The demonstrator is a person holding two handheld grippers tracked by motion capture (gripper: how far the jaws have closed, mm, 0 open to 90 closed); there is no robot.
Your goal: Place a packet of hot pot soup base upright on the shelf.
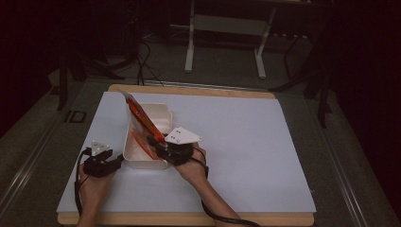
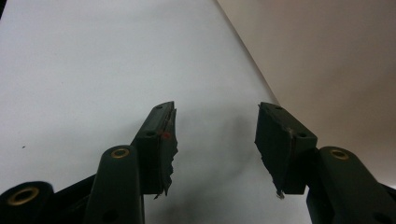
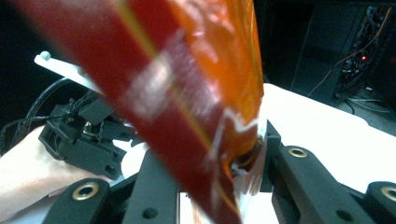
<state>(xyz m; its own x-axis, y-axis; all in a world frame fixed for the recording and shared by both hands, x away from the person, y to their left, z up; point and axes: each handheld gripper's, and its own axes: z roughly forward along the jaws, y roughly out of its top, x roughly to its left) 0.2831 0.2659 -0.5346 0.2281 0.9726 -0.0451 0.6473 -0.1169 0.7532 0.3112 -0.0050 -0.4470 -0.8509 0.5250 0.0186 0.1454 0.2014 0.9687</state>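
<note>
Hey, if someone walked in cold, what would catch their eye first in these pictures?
The glossy red-orange plastic packet, pinched by the right gripper and slanting up over the white rectangular plastic tub at the table's left. Next, the left gripper, open, beside that tub over the white tabletop.

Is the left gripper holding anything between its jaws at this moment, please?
No, the left gripper has its jaws spread wide apart with just the bare white table surface visible between them.

You have a shiny red and orange packet [image 1: 140,116] tilted up over the white box [image 1: 163,115] on the left side of the table.
</note>
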